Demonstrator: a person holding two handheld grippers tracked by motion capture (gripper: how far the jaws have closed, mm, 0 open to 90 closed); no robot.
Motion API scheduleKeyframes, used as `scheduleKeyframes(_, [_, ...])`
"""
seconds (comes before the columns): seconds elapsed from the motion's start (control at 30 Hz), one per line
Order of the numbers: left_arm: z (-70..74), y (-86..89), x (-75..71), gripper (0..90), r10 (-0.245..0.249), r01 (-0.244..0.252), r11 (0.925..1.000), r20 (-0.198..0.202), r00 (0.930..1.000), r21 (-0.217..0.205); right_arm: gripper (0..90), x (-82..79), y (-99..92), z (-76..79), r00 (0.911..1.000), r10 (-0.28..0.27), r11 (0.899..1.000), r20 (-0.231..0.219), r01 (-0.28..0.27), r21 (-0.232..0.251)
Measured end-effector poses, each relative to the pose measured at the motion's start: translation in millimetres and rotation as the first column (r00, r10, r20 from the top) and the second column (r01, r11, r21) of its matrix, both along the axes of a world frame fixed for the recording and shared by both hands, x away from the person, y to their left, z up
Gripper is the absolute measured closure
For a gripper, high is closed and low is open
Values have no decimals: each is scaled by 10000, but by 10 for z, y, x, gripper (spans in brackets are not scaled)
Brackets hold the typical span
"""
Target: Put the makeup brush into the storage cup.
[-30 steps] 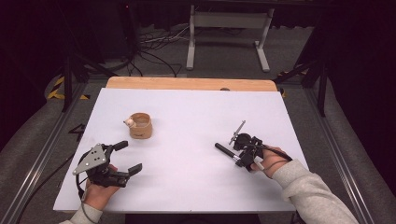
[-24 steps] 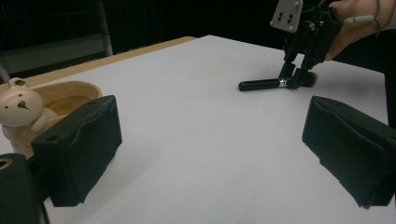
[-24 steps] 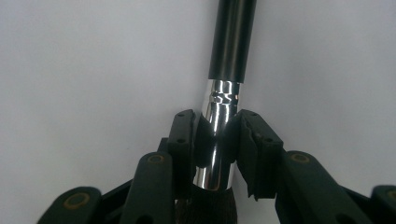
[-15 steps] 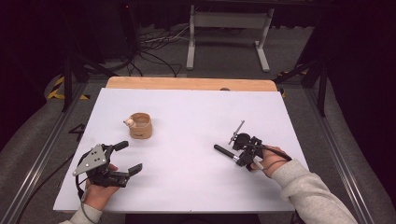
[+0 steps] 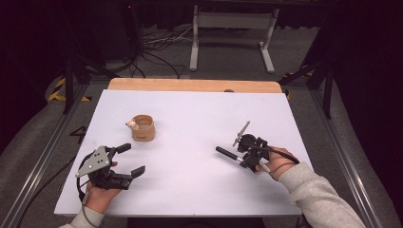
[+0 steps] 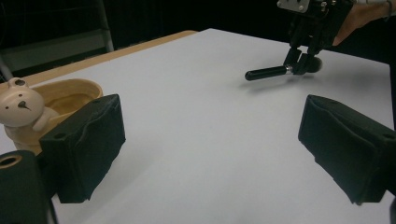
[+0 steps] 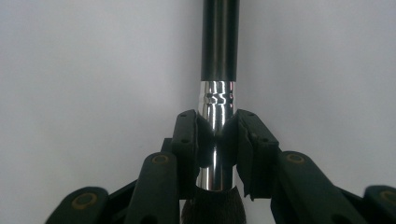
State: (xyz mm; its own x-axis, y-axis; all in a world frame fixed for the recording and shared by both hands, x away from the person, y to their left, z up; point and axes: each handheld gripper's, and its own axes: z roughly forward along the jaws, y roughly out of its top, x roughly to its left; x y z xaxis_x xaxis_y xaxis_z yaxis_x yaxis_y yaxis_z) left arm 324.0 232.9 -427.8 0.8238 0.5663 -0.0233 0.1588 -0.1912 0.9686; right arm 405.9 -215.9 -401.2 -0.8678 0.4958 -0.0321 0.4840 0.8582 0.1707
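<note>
A brush with a black handle and a silver ferrule (image 5: 227,154) lies nearly level over the white table (image 5: 190,114) at the right. My right gripper (image 5: 242,158) is shut on the ferrule (image 7: 217,100), and the handle (image 7: 219,42) points away from it; the dark bristles sit below the jaws. The left gripper view shows the same brush (image 6: 266,73) held by that gripper (image 6: 299,63). At the front left my left gripper (image 5: 131,159) is open and holds nothing (image 6: 210,140). A small wooden cup (image 5: 142,127) with a pale bear figure (image 6: 21,107) on its rim stands just beyond its left jaw.
A wooden strip (image 5: 190,84) runs along the table's far edge. Beyond it stand a metal frame (image 5: 228,19) and floor cables (image 5: 157,42). Metal rails (image 5: 342,156) flank both sides of the table.
</note>
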Motion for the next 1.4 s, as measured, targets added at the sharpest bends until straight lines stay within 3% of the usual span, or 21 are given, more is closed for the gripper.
scheduleKeyframes(0.4, [44,-72,49,30,-643,643,9979,-8,9979,-79,707,-57,72,281,9976,561,9982,408,-569,190])
scheduleKeyframes(0.5, [63,-97,72,29,-760,760,9969,8,9971,-203,707,-74,114,331,9957,815,9964,445,-824,185])
scheduleKeyframes(0.7, [90,-165,97,24,-1085,1085,9941,26,9941,-68,707,-113,232,433,9895,1332,9908,566,-1342,146])
scheduleKeyframes(0.93, [104,-275,131,22,-1439,1437,9894,48,9896,190,707,-162,389,508,9786,1945,9806,665,-1956,98])
scheduleKeyframes(1.27, [129,-408,158,19,-1956,1955,9805,65,9807,221,707,-247,596,609,9613,2630,9646,816,-2636,-30])
scheduleKeyframes(1.4, [125,-467,139,22,-2133,2130,9762,37,9770,404,707,-300,707,640,9481,3076,9515,804,-3074,-143])
